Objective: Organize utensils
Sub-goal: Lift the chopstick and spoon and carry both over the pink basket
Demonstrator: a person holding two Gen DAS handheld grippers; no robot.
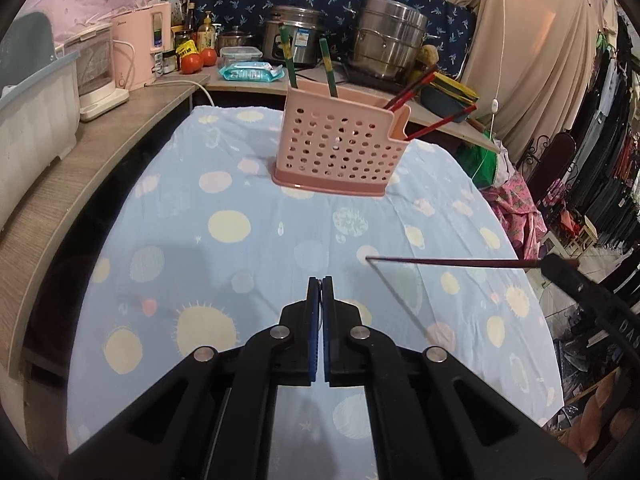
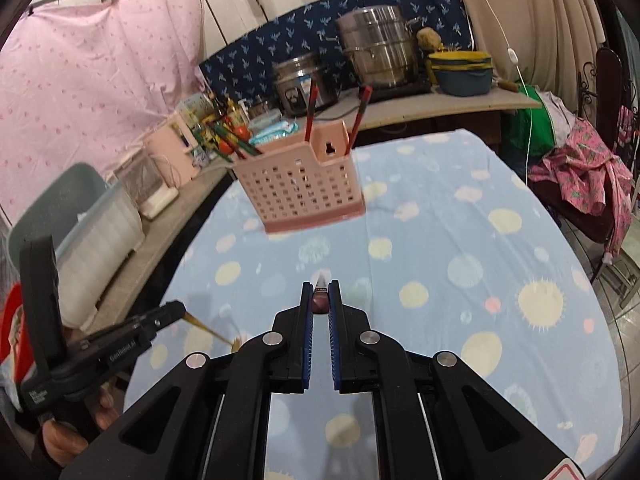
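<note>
In the left wrist view, the left hand-held gripper [image 1: 321, 280] had its blue pads pressed together on something too thin to make out. Beyond it, on the dotted blue surface [image 1: 248, 264], stood the pink basket [image 1: 340, 148] holding chopsticks.

In the right wrist view, the right hand-held gripper [image 2: 321, 285] was clamped on a dark red chopstick [image 2: 321, 300]. The left one read "GenRobot.AI".

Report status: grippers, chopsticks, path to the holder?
Left gripper shut on brownish chopstick; right gripper shut on dark red chopstick. Pink holder upright on tablecloth ahead. Path to it open.
</note>
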